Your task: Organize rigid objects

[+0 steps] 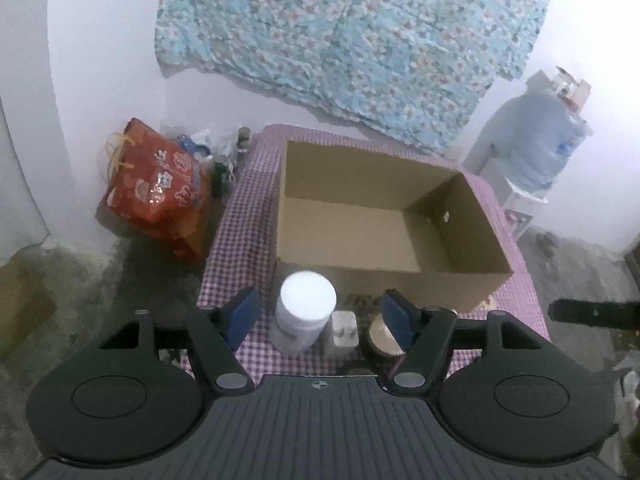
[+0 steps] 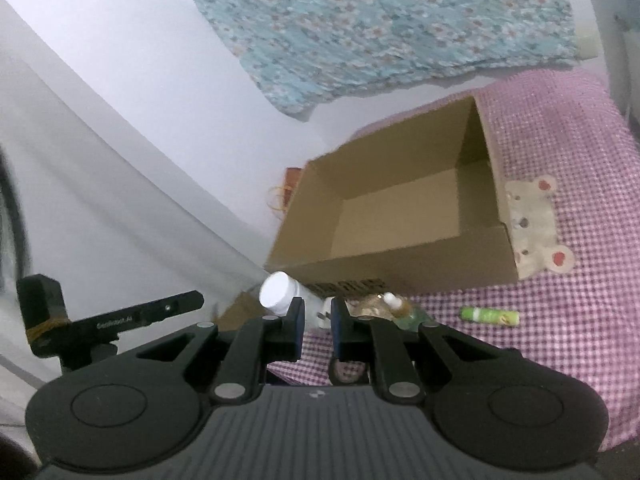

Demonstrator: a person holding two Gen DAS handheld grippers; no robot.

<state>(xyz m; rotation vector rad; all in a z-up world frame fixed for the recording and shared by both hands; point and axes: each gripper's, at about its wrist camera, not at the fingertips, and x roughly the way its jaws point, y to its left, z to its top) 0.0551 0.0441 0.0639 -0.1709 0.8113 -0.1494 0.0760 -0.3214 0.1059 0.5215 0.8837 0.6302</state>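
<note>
Now the left gripper [image 1: 318, 318] hangs spread around the white jar [image 1: 306, 312], untouched, while the right gripper [image 2: 318, 320] sits pressed together, the box [image 1: 384, 216] waiting empty behind.

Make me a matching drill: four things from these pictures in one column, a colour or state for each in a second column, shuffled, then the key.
Things:
1. box
2. jar
3. tube
4. gift bag

Colour or state:
A. green, lying on the cloth
B. red, on the floor left of the table
C. brown, open, nothing inside
D. white lid, upright in front of the box

Pairs: 1-C, 2-D, 3-A, 4-B
</note>
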